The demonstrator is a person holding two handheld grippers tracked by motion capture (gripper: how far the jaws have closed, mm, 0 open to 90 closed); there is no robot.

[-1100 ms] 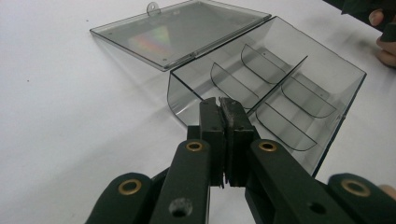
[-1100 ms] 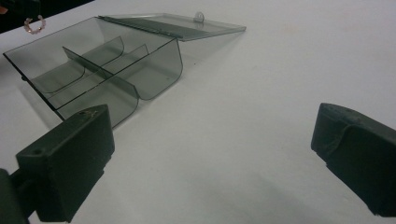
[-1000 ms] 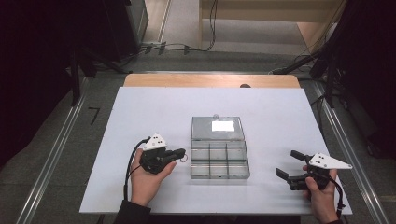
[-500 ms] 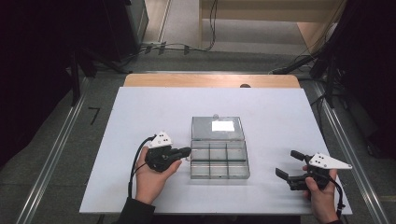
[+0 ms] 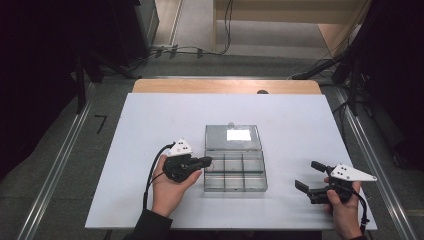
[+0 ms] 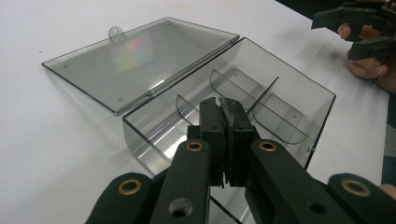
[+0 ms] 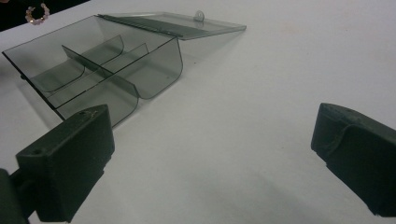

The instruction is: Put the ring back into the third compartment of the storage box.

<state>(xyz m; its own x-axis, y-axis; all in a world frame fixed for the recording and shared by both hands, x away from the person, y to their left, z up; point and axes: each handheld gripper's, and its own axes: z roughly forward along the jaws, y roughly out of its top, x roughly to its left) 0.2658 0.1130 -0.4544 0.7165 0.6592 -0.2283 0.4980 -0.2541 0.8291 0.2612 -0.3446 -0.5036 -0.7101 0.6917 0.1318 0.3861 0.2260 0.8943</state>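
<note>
"Over the left edge of the clear box [image 5: 235, 189], was that where the left gripper [image 5: 206, 161] stood?"

"Yes. The box lay near the middle of the white table [image 5: 150, 125], its lid [image 5: 232, 137] thrown open flat on the far side. The left gripper's tips reached just past the box's left wall, above the end compartment."

"And its jaws?"

"Pressed together. In the left gripper view something thin sat pinched between them, though I could not make out what from there. The right gripper view caught a small beaded loop [image 7: 36, 13] at the far side of the box, and the high view showed a faint ring [image 5: 210, 163] at the left gripper's tips. I judged that to be the thing it was clamped on."

"What of the right gripper [image 5: 306, 175]?"

"Well apart from the box, low at the near right of the table, its jaws spread wide with nothing between them. It pointed toward the box and touched nothing."

"So how far along was the work?"

"Partway, by my reckoning. The lid was already open and the loop was up over the box. Every compartment I could see was bare, so the loop had yet to be lowered and let go, and the lid would likely want closing afterwards."
</note>
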